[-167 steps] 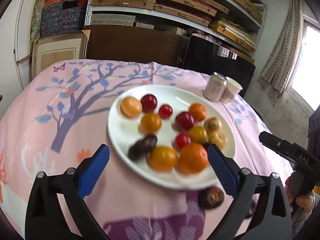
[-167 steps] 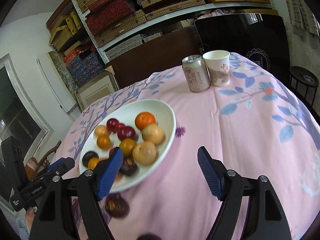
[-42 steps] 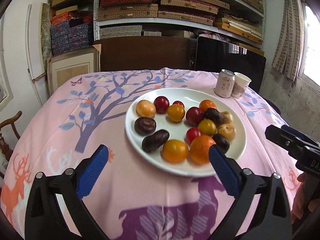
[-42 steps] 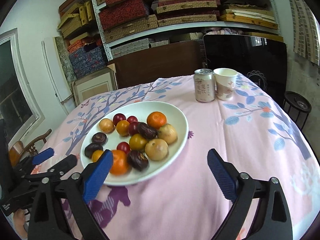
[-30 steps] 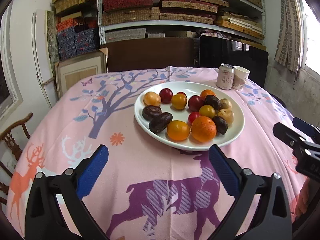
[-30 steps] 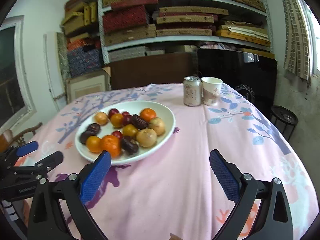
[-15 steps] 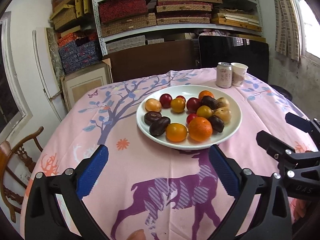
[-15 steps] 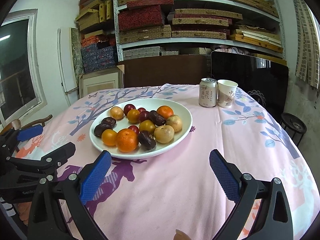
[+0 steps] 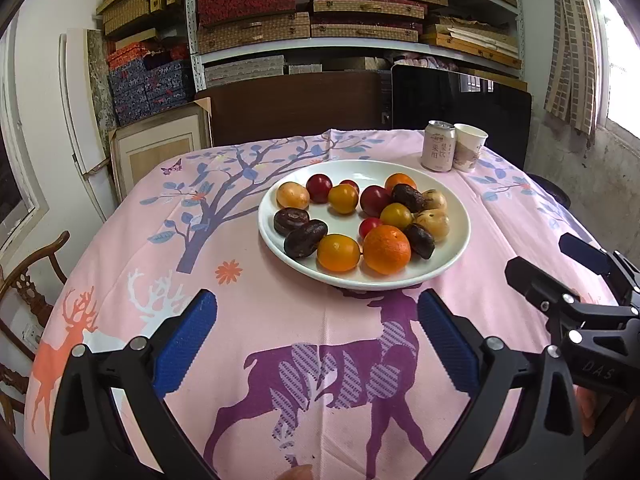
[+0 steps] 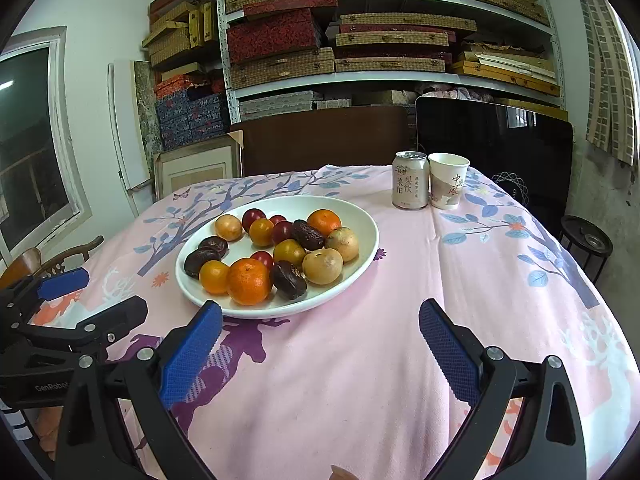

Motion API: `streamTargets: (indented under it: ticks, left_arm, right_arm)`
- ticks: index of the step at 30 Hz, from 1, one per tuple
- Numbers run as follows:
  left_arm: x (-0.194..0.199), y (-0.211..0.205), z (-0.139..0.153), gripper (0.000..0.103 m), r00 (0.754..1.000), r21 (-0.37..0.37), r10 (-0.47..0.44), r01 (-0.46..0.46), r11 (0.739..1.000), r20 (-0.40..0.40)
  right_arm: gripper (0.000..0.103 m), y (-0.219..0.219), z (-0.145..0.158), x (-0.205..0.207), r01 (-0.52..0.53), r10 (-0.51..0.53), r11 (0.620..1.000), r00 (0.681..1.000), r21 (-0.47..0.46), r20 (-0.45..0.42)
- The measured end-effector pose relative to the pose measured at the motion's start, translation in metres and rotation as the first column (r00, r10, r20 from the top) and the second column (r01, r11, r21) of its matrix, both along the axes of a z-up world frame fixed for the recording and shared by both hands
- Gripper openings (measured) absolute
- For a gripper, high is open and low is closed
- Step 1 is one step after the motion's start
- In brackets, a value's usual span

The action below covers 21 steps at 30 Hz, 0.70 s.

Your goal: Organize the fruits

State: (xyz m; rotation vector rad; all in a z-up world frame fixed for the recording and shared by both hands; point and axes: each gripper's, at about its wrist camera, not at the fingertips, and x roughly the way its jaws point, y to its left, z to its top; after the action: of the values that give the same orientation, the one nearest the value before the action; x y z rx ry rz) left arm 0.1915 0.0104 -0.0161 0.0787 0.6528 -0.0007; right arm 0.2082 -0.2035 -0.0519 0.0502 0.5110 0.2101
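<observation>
White plate (image 9: 456, 236) of fruits (image 9: 386, 249), mid-bench (image 9: 256, 320). Behind plate: can (image 10: 409, 186) touching paper cup (image 10: 447, 186), both with Chinese characters. Left gripper (image 9: 316, 332) and right gripper (image 10: 318, 340): near side of plate, fingers wide apart, holding nothing.

Daylight was bright and even in both views. A window (image 9: 624, 60) at two o'clock blew out to white glare. The plate (image 9: 460, 236) cast only a soft shadow. Focus was sharp, without blur; fisheye bending curved the shelves (image 10: 380, 76), and corners went black.
</observation>
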Motion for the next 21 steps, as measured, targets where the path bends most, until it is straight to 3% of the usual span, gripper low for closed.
streamTargets:
  ticks: [21]
  left_arm:
    - [-0.0042, 0.0024, -0.0019, 0.099, 1.000, 0.016, 0.015, -0.015, 1.000, 0.020]
  right_arm:
    - [0.100, 0.0022, -0.0002, -0.0011, -0.004, 0.004, 1.000, 1.000, -0.005, -0.004]
